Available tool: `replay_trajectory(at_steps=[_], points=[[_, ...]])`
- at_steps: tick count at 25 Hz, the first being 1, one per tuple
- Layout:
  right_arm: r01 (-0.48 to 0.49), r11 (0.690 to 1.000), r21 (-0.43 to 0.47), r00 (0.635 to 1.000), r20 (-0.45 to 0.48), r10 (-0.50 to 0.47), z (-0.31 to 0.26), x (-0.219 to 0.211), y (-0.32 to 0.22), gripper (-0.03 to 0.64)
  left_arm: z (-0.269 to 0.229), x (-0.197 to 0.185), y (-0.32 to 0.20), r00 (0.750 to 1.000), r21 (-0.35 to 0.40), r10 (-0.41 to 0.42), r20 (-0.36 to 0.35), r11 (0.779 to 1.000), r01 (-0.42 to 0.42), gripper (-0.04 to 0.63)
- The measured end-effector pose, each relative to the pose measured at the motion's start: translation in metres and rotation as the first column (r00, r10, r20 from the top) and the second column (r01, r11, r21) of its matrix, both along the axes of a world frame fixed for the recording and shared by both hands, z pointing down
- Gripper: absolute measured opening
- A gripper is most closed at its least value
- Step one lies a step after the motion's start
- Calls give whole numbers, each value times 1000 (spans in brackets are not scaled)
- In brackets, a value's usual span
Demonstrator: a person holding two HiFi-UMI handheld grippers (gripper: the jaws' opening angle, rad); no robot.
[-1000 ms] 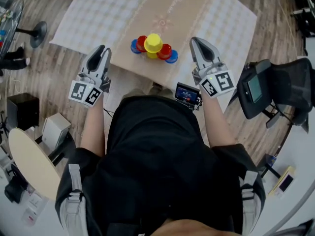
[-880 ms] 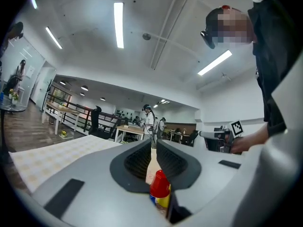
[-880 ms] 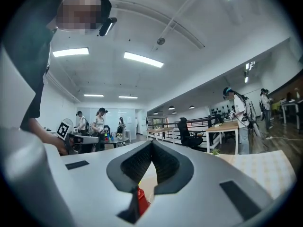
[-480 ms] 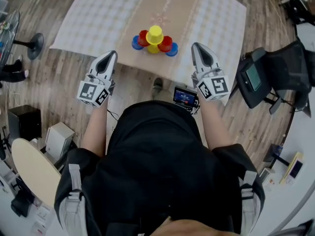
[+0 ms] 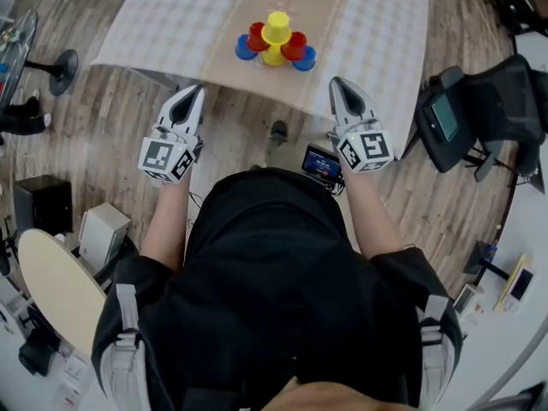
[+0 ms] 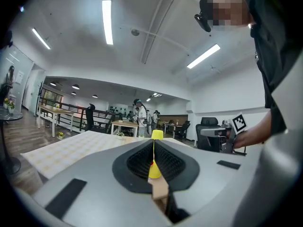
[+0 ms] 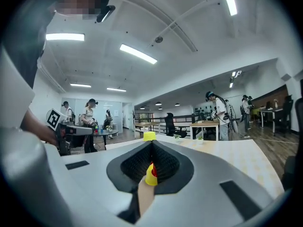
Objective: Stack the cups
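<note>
Open-plan office: ceiling strip lights (image 6: 107,21) at upper left, desks (image 7: 204,124) mid-frame, office chair (image 5: 484,114) at right, wood-plank floor (image 5: 111,118).

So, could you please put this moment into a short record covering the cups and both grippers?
table: bears the cups
cups: stacked as a pyramid, red and blue ones low down
yellow cup: upside down, on top
left gripper: shut, empty, near the table's edge, apart from the cups
right gripper: shut, empty, near the table's edge, apart from the cups
task: the stack looks finished
</note>
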State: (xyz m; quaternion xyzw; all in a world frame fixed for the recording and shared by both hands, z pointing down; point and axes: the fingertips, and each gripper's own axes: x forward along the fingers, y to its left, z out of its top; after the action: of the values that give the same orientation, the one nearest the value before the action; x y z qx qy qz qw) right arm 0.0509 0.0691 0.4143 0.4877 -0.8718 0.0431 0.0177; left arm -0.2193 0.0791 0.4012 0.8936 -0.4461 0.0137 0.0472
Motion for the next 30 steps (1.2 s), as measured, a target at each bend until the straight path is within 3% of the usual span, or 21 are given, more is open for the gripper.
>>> replay_trajectory(at_steps=[7,13,30], points=[[-20,1000,-24,1000,-17,20,14,5,42,9,12,2,31,1000,-10,-12,20,1000,12,6],[-40,999,-28,999,-15,40,19,11,64,9,17,10,46,1000,-25,-2,-8,1000,2,6],[-34,999,0,999,-10,34,16,12,75,9,21,19,55,1000,-29,-15,-5,999,15,6]])
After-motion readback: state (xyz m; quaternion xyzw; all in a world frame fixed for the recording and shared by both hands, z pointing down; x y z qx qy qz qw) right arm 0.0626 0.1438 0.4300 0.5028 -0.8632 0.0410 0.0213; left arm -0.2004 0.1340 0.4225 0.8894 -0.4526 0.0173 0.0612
